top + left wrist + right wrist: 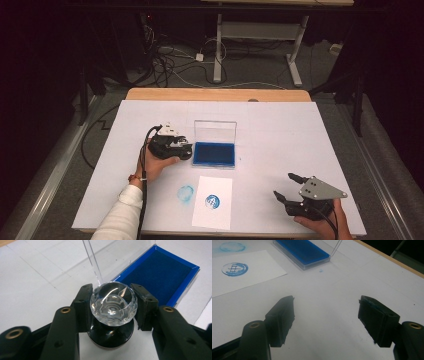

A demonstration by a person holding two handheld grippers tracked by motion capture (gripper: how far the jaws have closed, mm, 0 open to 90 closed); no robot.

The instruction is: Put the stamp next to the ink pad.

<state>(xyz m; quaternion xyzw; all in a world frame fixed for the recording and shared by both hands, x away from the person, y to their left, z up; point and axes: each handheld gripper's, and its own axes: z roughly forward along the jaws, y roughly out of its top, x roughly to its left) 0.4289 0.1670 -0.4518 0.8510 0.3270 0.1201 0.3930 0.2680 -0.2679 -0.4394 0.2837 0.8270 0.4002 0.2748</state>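
Observation:
A stamp point(113, 303) with a clear faceted knob and a black base stands on the white table, just left of the open blue ink pad point(160, 275). My left gripper point(112, 290) is shut on the knob, with a pad against each side. In the high view the left gripper point(186, 150) sits beside the ink pad point(215, 154). A white paper point(213, 201) near the front edge carries a round blue print point(213, 201). At the front right, my right gripper point(282, 185) rests open. The right gripper point(326, 300) has nothing between its jaws.
The ink pad's clear lid point(215, 131) stands upright behind it. A round blue smudge point(186, 193) marks the table left of the paper. The table's wooden far edge point(215, 94) shows beyond the white cover. Desk legs and cables lie on the floor behind.

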